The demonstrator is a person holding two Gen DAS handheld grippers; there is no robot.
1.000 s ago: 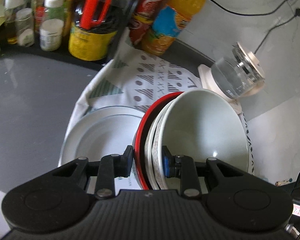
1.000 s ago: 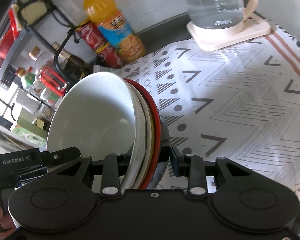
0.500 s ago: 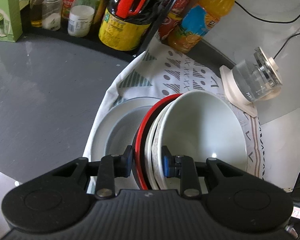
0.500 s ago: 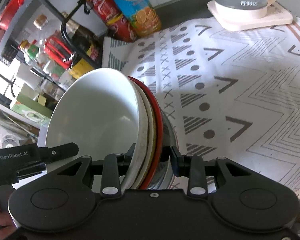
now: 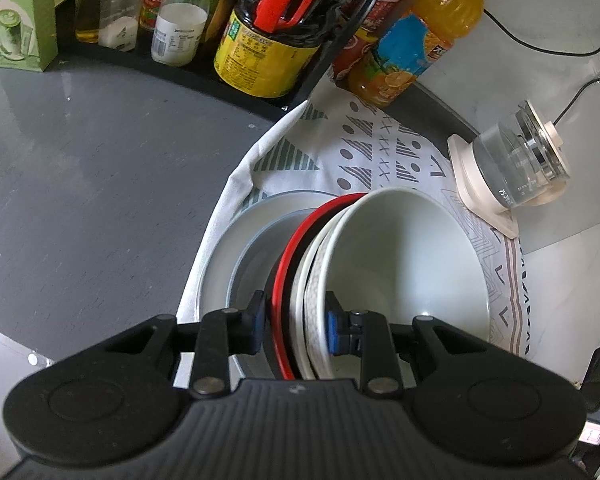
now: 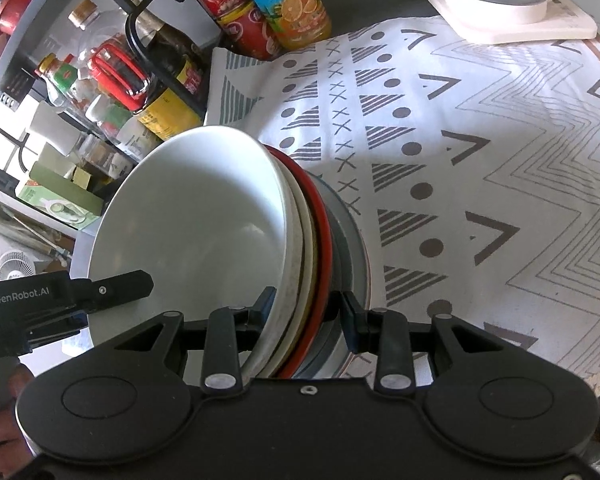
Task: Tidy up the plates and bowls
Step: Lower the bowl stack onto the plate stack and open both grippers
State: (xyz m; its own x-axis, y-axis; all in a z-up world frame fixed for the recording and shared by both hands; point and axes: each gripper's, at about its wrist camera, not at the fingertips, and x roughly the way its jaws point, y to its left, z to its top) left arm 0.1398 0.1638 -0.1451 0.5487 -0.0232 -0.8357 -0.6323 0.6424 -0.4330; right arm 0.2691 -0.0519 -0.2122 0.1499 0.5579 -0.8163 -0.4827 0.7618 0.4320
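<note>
Both hand-held grippers — left [image 5: 294, 328], right [image 6: 306, 316] — clench the nested bowl stack [image 5: 404, 264], now lowered from above onto the gray plate [image 5: 252, 256] on the patterned cloth [image 6: 480, 152]. Release looks next.

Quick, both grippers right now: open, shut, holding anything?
Left gripper: shut on the stack of nested bowls, clamping its rim.
Right gripper: shut on the same stack's opposite rim.

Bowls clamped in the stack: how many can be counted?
3, possibly more hidden: white bowl innermost, patterned white bowl behind it, red-rimmed bowl outermost, nearest the plates.
</note>
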